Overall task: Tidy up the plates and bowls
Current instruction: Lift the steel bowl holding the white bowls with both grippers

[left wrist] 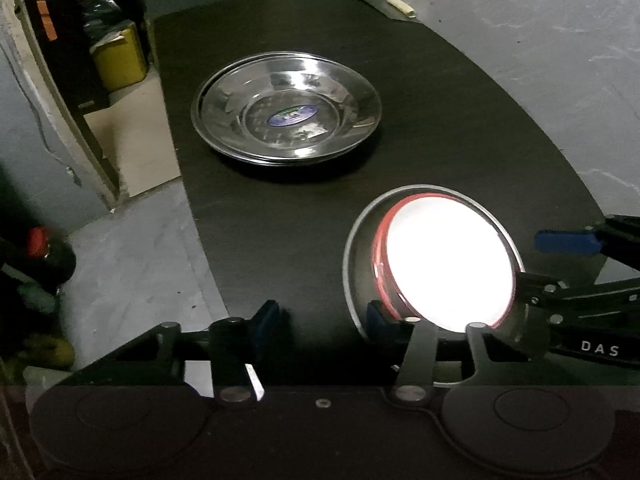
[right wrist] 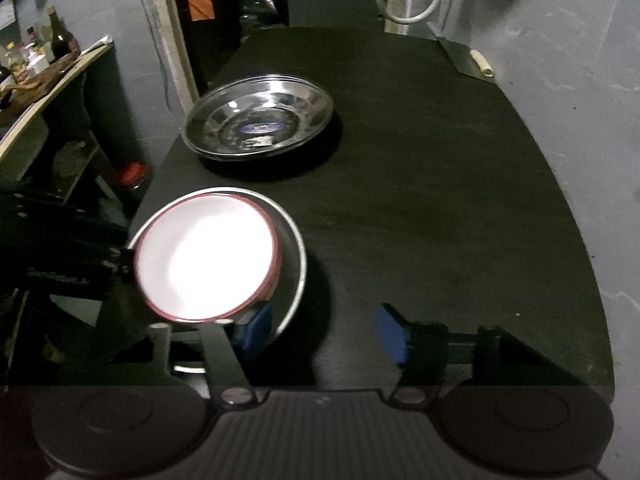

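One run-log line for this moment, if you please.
left gripper: jaws open astride steel plate rim | right gripper: likewise | white bowl: in plate

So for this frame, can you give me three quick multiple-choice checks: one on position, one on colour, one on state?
1. Where on the black table are the stacked steel plates relative to the white bowl?
A. Farther from the cameras
B. Nearer to the cameras
C. Underneath it

2. What colour is the bowl's rim band?
A. Blue
B. Green
C. Red

3. How does the white bowl lie?
A. Upside down on the bare table
B. Opening up, inside a steel-rimmed plate
C. Nested in the far stack

Answers: 1 A, the stack sits beyond the bowl in both wrist views. 2 C, a red line circles the white inside. 3 B, the plate's rim curves around the bowl.
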`<action>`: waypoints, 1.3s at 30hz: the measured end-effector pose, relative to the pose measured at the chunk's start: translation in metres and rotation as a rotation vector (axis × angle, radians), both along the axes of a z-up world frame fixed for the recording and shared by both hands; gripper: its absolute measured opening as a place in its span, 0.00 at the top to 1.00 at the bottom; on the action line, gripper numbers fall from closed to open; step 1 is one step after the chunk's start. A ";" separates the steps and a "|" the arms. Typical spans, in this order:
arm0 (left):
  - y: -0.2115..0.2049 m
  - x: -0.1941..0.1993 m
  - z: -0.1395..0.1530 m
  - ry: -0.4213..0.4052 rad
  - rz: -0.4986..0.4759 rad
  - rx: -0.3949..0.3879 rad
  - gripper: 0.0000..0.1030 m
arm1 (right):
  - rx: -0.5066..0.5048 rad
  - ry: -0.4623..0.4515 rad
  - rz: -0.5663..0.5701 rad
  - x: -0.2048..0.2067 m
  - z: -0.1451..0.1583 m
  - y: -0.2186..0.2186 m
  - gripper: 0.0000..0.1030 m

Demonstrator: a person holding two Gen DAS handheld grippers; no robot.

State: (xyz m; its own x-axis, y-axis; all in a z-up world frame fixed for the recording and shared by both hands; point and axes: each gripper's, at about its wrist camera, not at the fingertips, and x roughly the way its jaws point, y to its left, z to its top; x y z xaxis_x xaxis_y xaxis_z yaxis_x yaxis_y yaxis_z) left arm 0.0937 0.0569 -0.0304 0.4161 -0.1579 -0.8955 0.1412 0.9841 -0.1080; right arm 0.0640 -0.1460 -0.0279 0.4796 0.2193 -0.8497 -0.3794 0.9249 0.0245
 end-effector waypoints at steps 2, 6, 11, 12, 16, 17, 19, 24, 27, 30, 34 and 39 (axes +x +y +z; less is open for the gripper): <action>0.000 -0.001 0.001 -0.001 -0.007 -0.012 0.59 | 0.002 0.000 0.009 -0.001 0.001 0.002 0.49; 0.000 -0.002 0.001 -0.003 -0.008 -0.027 0.62 | 0.011 0.003 0.015 -0.001 0.001 0.003 0.56; -0.001 -0.002 0.001 -0.004 -0.018 -0.046 0.70 | 0.026 0.008 0.031 -0.003 0.002 0.004 0.68; -0.001 -0.002 0.001 -0.005 -0.021 -0.048 0.70 | 0.030 0.009 0.037 -0.003 0.002 0.004 0.71; 0.000 -0.003 0.001 -0.007 -0.025 -0.061 0.74 | 0.031 0.008 0.048 -0.003 0.002 0.007 0.76; 0.000 -0.003 0.001 -0.007 -0.028 -0.066 0.76 | 0.032 0.008 0.051 -0.004 0.002 0.007 0.79; -0.001 -0.003 0.001 -0.009 -0.038 -0.076 0.81 | 0.034 0.009 0.063 -0.004 0.002 0.009 0.83; -0.001 -0.005 0.001 -0.014 -0.046 -0.085 0.83 | 0.033 0.009 0.062 -0.004 0.002 0.010 0.83; -0.001 -0.005 0.001 -0.016 -0.046 -0.090 0.84 | 0.033 0.009 0.061 -0.003 0.002 0.010 0.84; -0.001 -0.005 0.001 -0.019 -0.047 -0.092 0.84 | 0.033 0.009 0.061 -0.003 0.002 0.009 0.84; -0.001 -0.005 0.001 -0.024 -0.053 -0.088 0.84 | 0.034 0.009 0.055 -0.004 0.002 0.009 0.84; -0.001 -0.006 0.001 -0.029 -0.059 -0.086 0.83 | 0.035 0.009 0.046 -0.004 0.002 0.009 0.84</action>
State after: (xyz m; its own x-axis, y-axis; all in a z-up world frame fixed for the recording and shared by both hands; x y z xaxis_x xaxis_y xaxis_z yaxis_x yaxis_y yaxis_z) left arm 0.0879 0.0561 -0.0294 0.4295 -0.2583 -0.8653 0.2029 0.9613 -0.1863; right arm 0.0596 -0.1365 -0.0259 0.4606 0.2706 -0.8453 -0.4212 0.9049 0.0602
